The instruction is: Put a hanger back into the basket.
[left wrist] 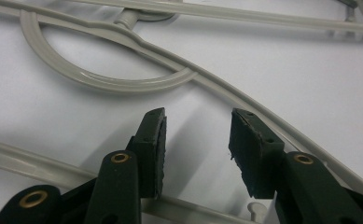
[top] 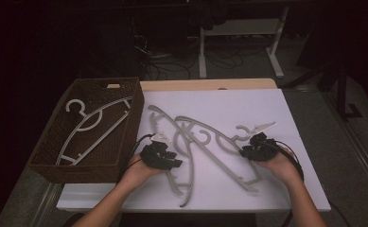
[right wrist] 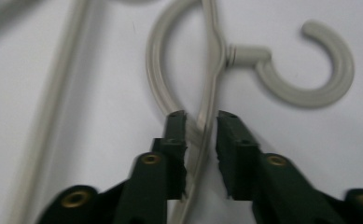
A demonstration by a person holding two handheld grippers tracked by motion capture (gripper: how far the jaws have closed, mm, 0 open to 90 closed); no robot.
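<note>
Grey plastic hangers lie on the white board [top: 267, 109] in front of me, and the brown wicker basket [top: 125, 142] at its left edge is my landmark. Inside the basket lies one hanger [top: 94, 125], flat on the bottom. Just right of the basket sits my left gripper [top: 165, 153], its jaws apart with nothing between them, hovering over the near hanger [top: 172, 156], whose long arm runs down toward me from beside the basket's far corner. In the left gripper view its round loop [left wrist: 76, 77] lies ahead of my open jaws, and a thin bar passes under them. Farther right of the basket, a second hanger [top: 219, 142] lies crossed over the first. My right gripper [top: 255, 149] is on that one, well away from the basket, at the hook end; its jaws sit narrowly around the hanger's arm [right wrist: 207, 121] just below the hook [right wrist: 310, 70]. Whether the pads press it, I cannot tell.
</note>
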